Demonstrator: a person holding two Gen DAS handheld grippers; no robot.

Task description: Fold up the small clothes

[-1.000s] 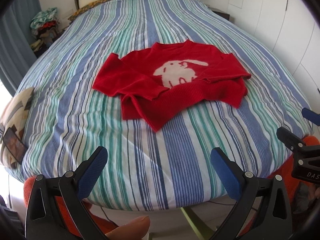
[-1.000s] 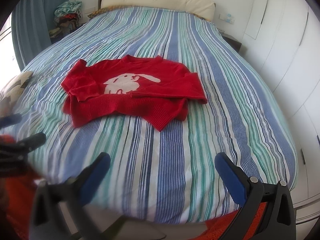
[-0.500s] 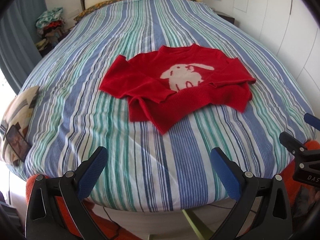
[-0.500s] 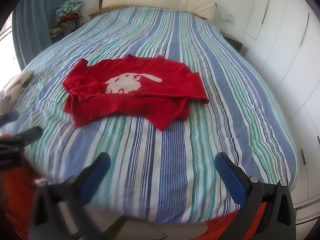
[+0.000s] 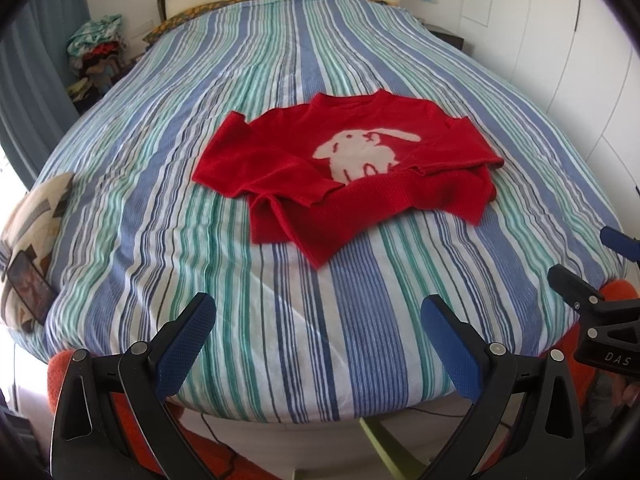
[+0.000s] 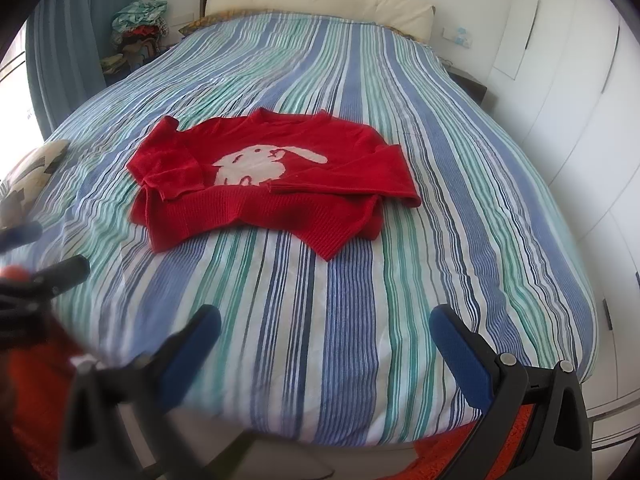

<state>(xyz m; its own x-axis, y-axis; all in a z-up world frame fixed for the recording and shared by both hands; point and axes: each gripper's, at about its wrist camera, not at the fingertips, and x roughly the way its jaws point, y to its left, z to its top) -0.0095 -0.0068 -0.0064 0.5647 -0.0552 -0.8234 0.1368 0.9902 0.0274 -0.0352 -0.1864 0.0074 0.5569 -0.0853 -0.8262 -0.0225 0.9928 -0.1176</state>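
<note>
The left gripper point(image 5: 316, 312) hangs spread wide and empty at the foot of the striped bed point(image 5: 360, 340). The red rabbit sweater point(image 5: 348, 168) lies mid-bed with both sleeves crossed inward, well apart, probably awaiting its next fold. The right gripper point(image 6: 326, 326) likewise gapes empty.

Bed point(image 5: 360, 340): bare striped cover between near edge and red sweater point(image 5: 352, 172), open to approach. Left edge: patterned cushion point(image 5: 36, 240). Far end: headboard point(image 6: 320, 0). Right side: wardrobe doors point(image 6: 580, 100).
</note>
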